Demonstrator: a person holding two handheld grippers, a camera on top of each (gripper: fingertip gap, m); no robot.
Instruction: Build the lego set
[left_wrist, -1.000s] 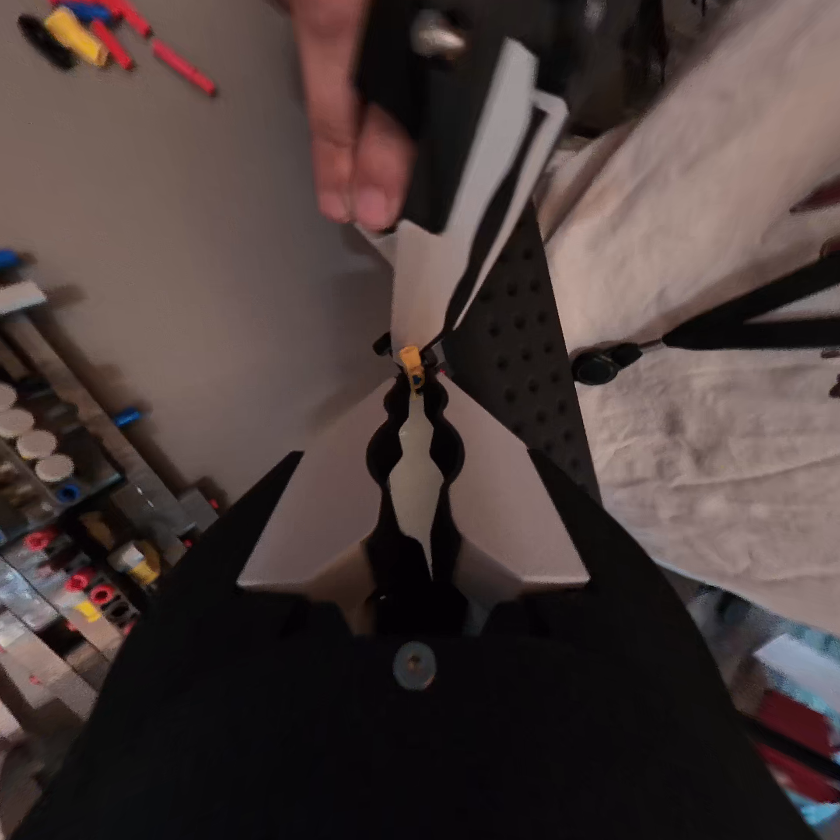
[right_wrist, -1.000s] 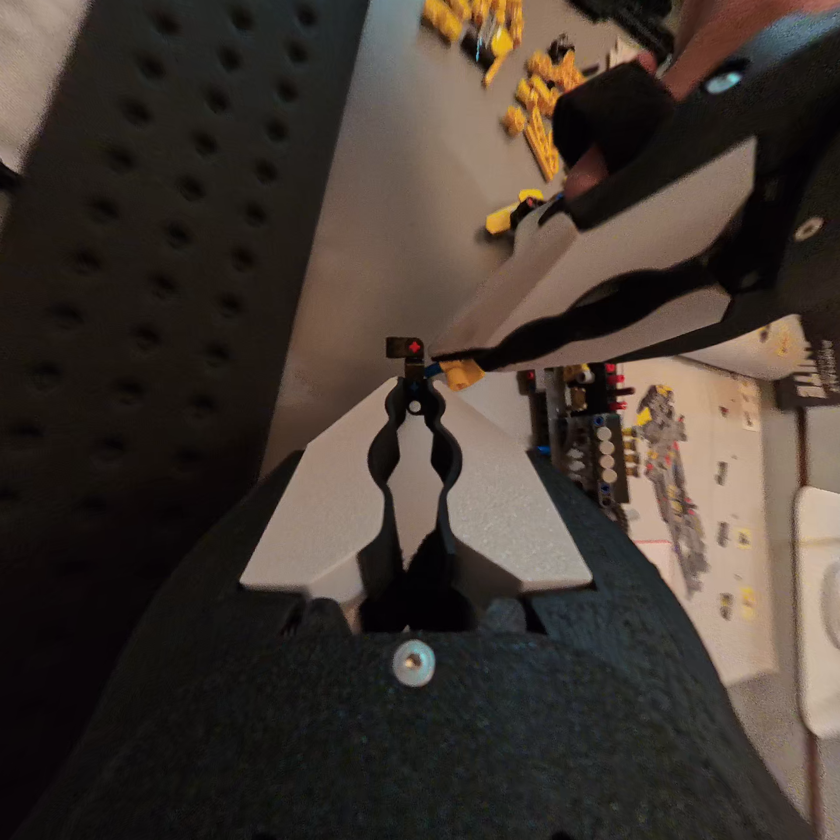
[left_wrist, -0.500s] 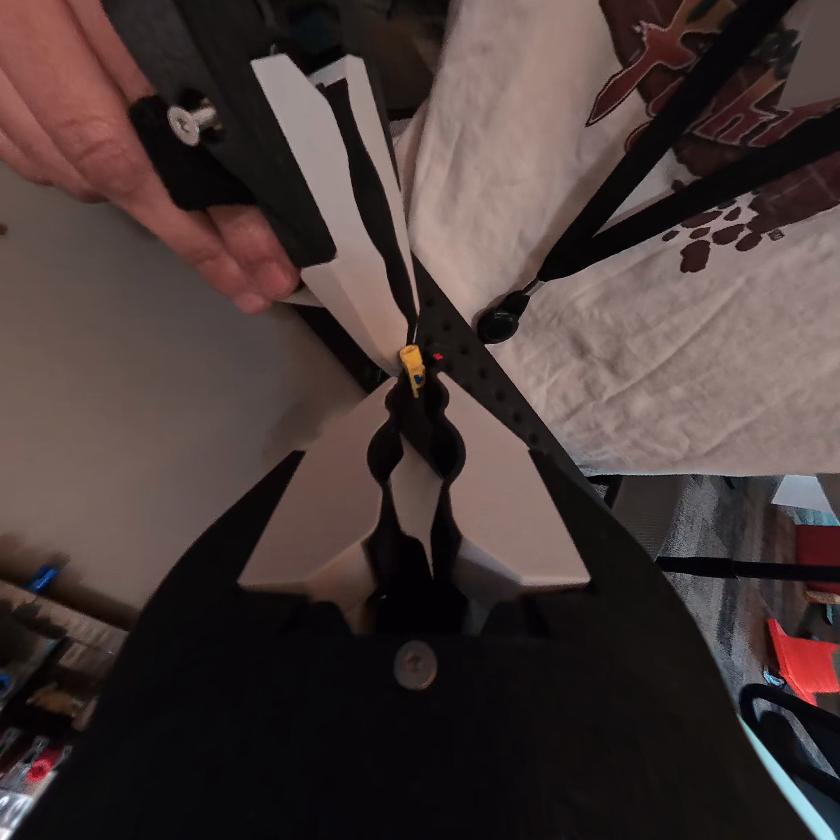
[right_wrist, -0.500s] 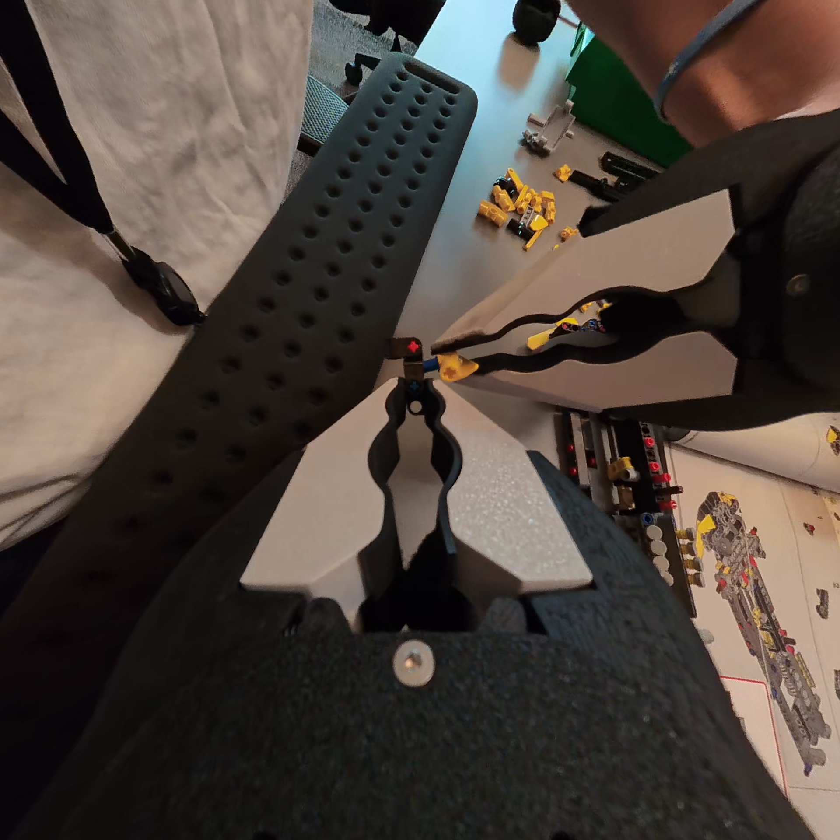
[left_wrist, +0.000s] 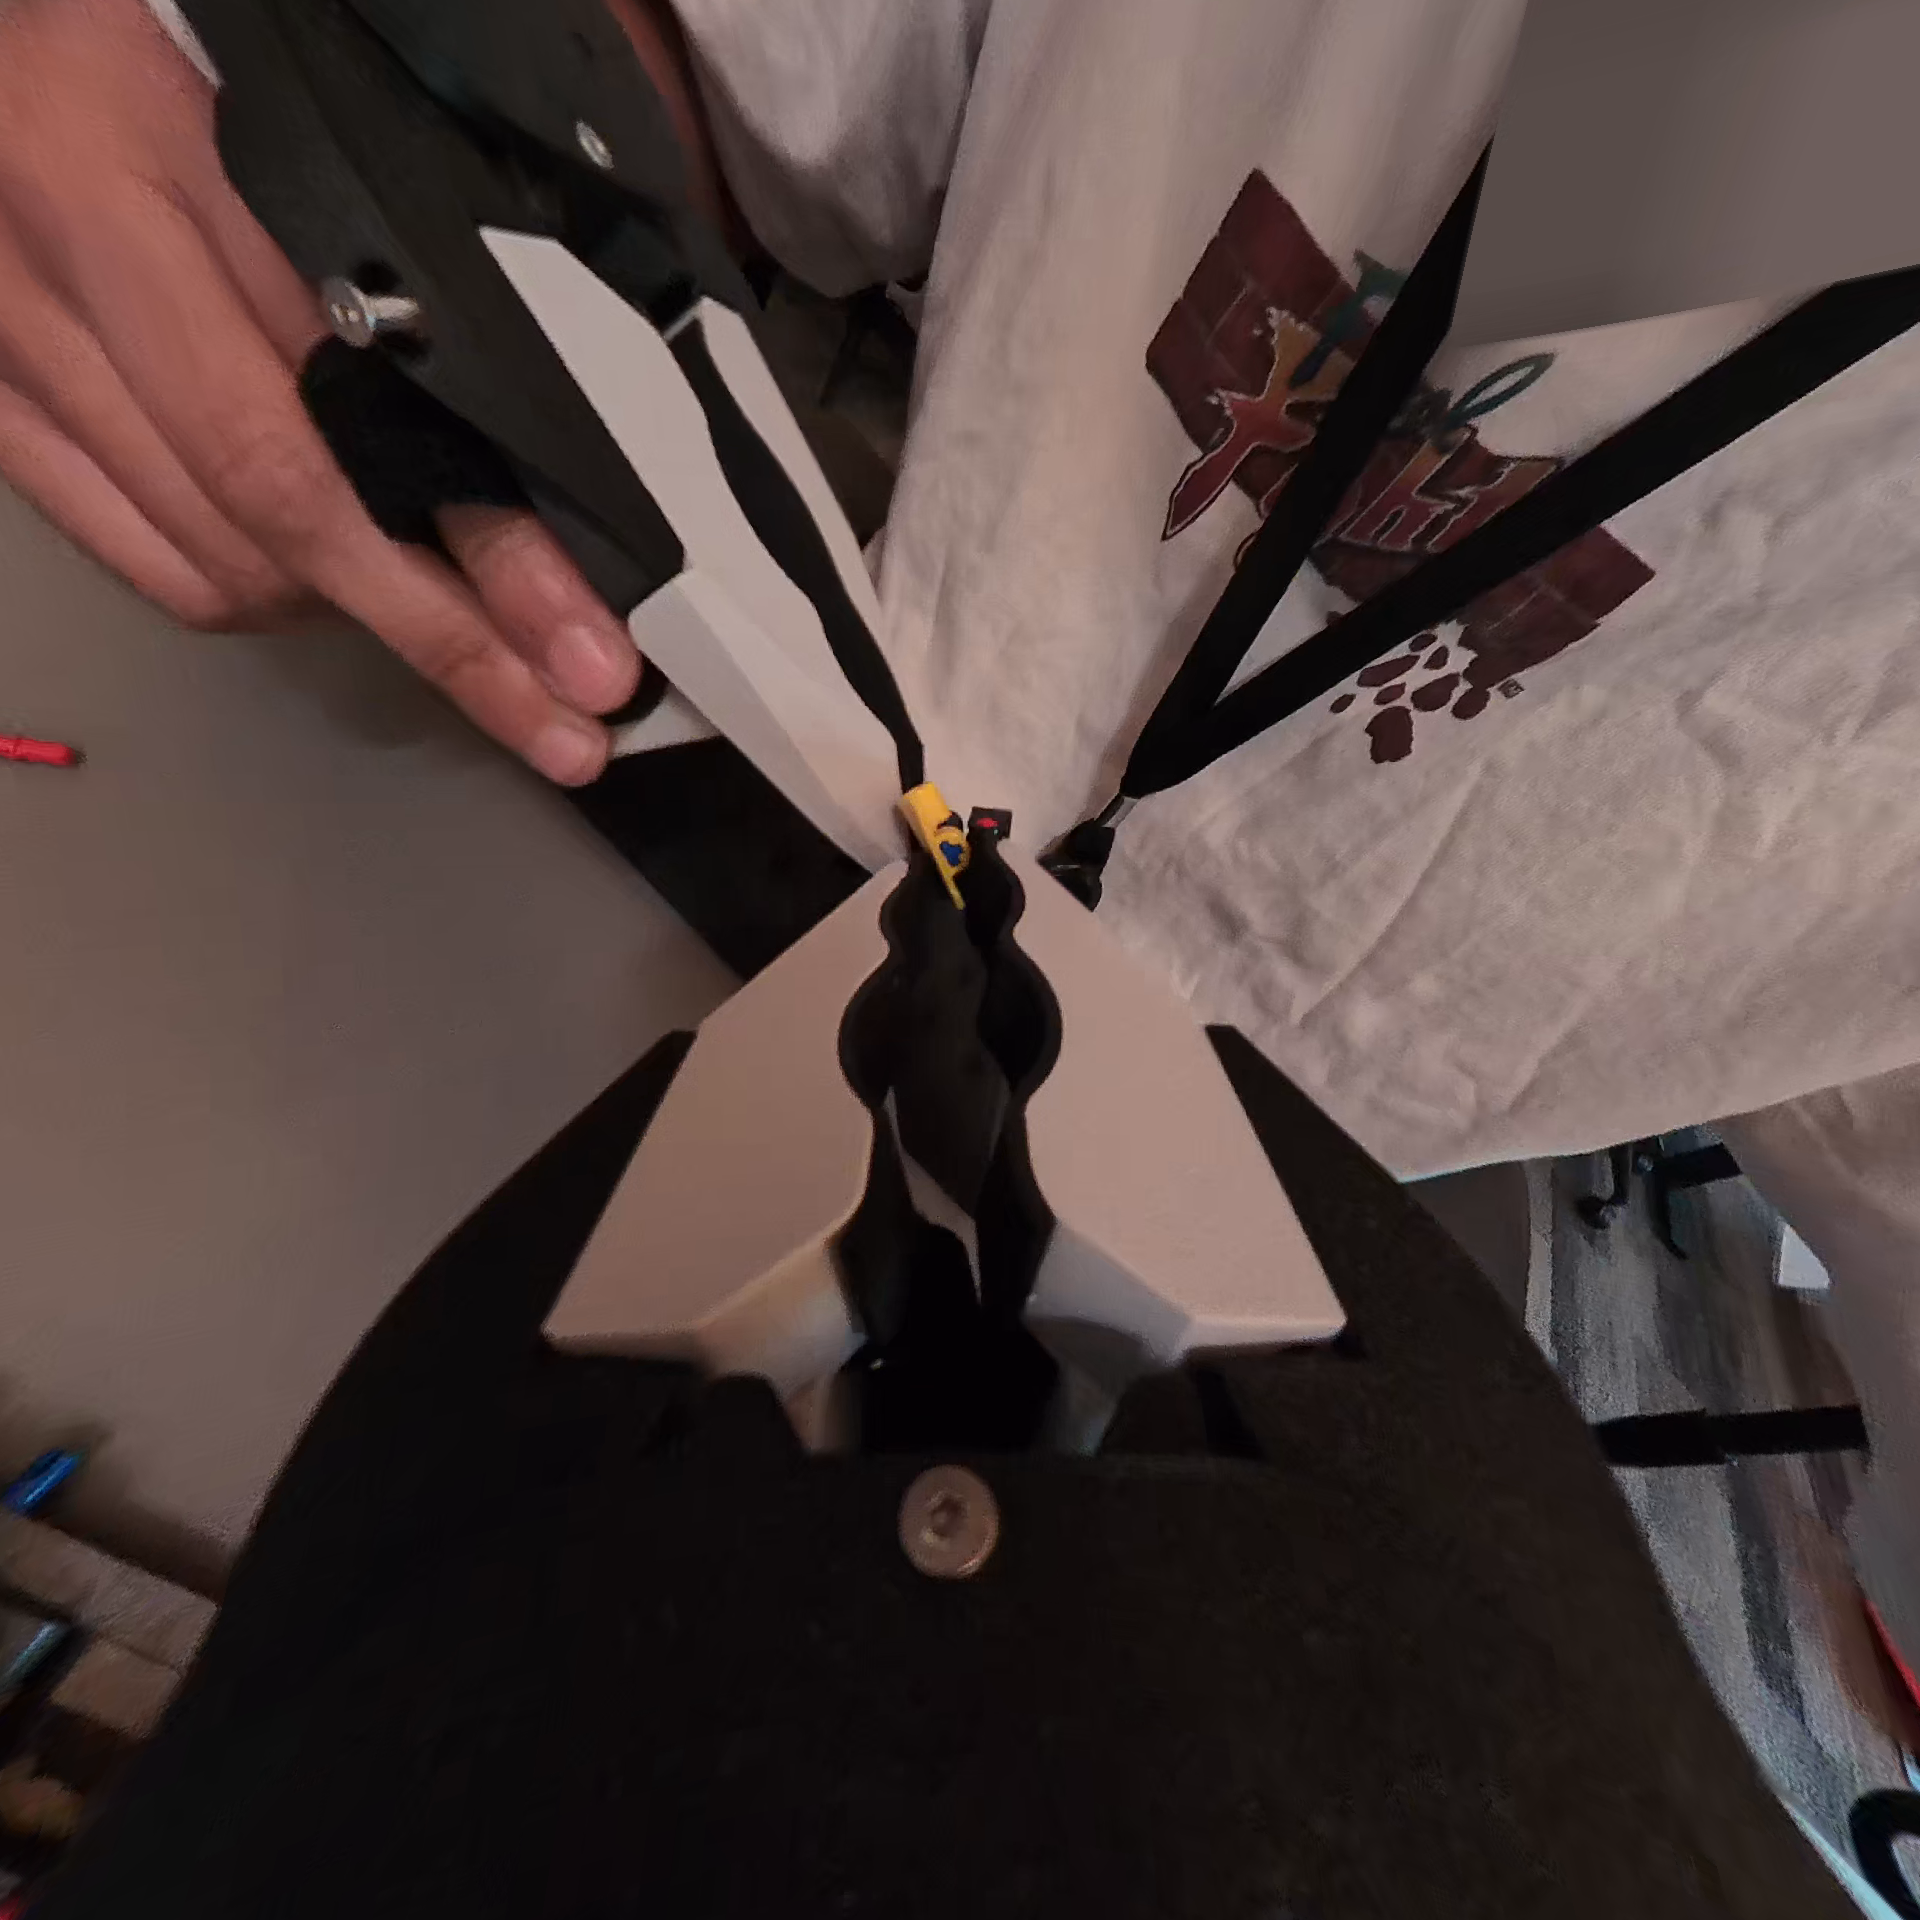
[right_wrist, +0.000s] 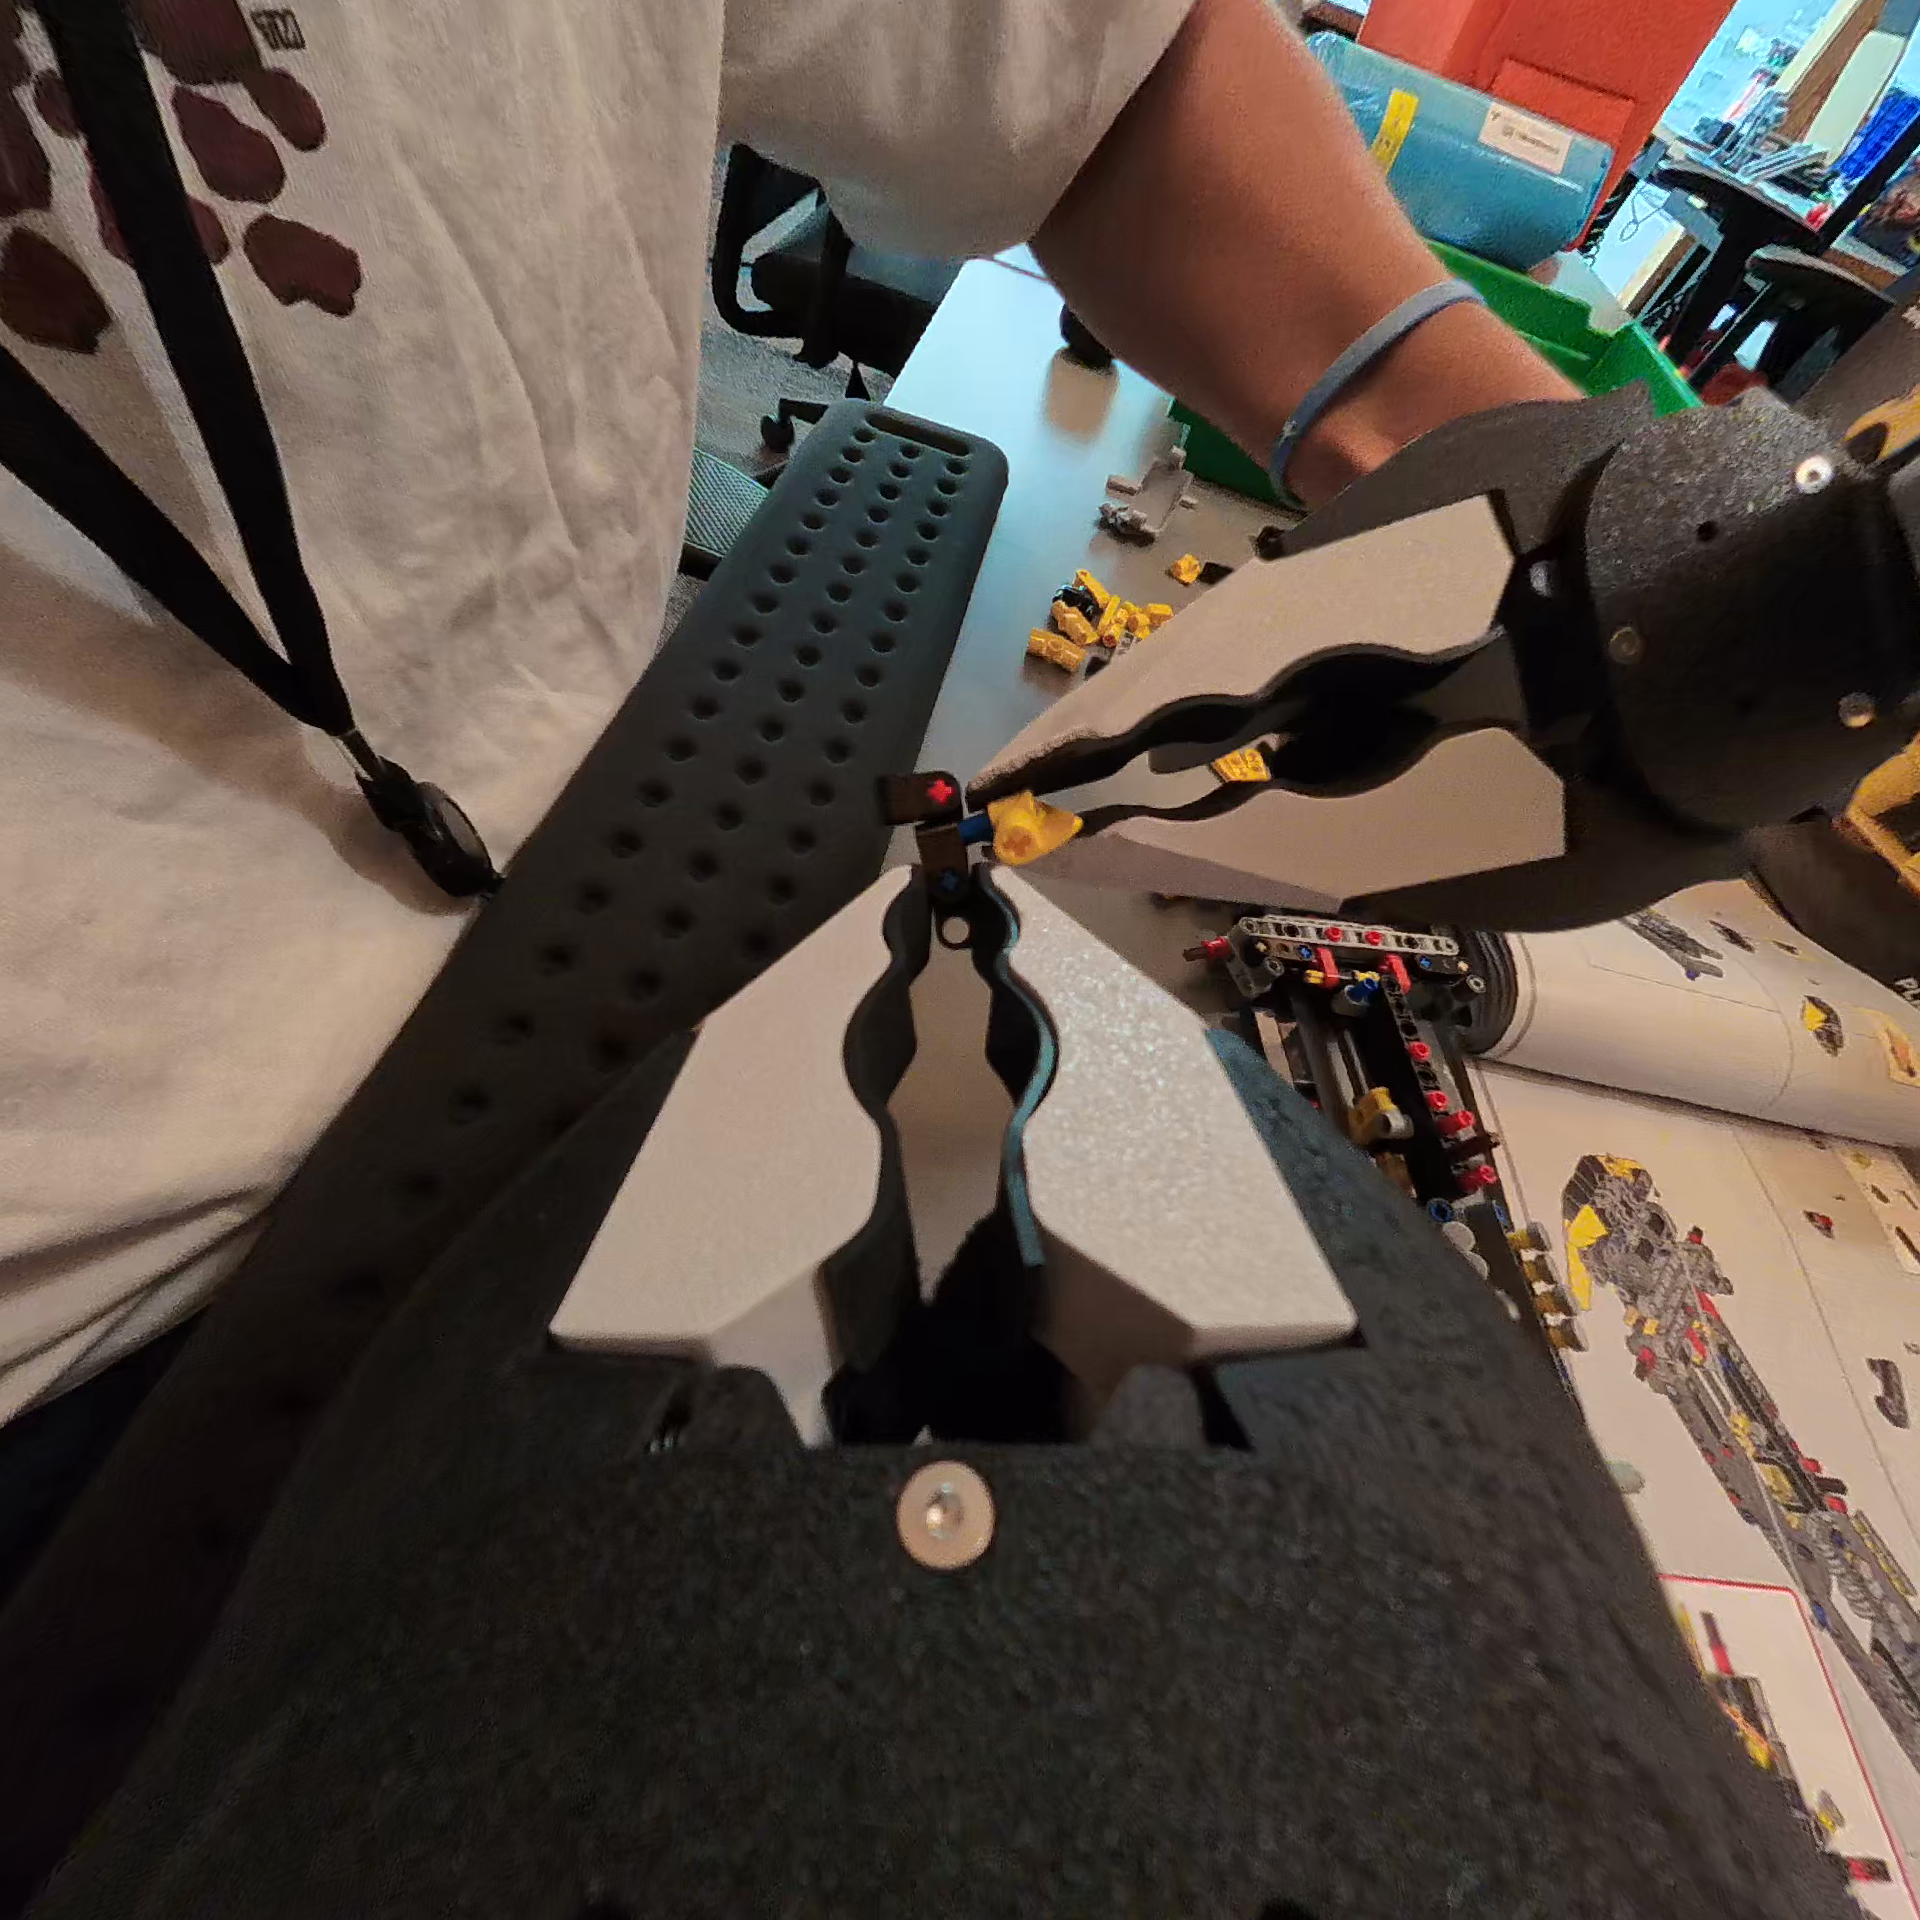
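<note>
In the right wrist view, my right gripper (right_wrist: 951, 899) is shut on a small black angled lego piece (right_wrist: 933, 821) with a red cross axle end. My left gripper (right_wrist: 987, 808) comes in from the right, shut on a yellow piece (right_wrist: 1029, 828). A blue pin (right_wrist: 974, 827) on the yellow piece meets the black piece. In the left wrist view, my left gripper (left_wrist: 940, 883) holds the yellow piece (left_wrist: 933, 823). The black piece (left_wrist: 987, 823) sits beside it, under the right gripper (left_wrist: 909, 771). Both are held in the air.
A person's white printed shirt (right_wrist: 416, 468) and black lanyard are close behind. A black perforated bar (right_wrist: 790, 707) runs along the table edge. On the table are a part-built black model (right_wrist: 1371, 1039), an open instruction booklet (right_wrist: 1714, 1299), loose yellow pieces (right_wrist: 1101, 623) and a green bin (right_wrist: 1558, 322). Left and right tips are no more than a few centimetres apart. Both grippers' tips are roughly 15 cm from the black perforated bar (right_wrist: 790, 707).
Both grippers have swung up and toward the person's torso while staying tip to tip. Each keeps its piece. The table has slid out of most of the left wrist view.
</note>
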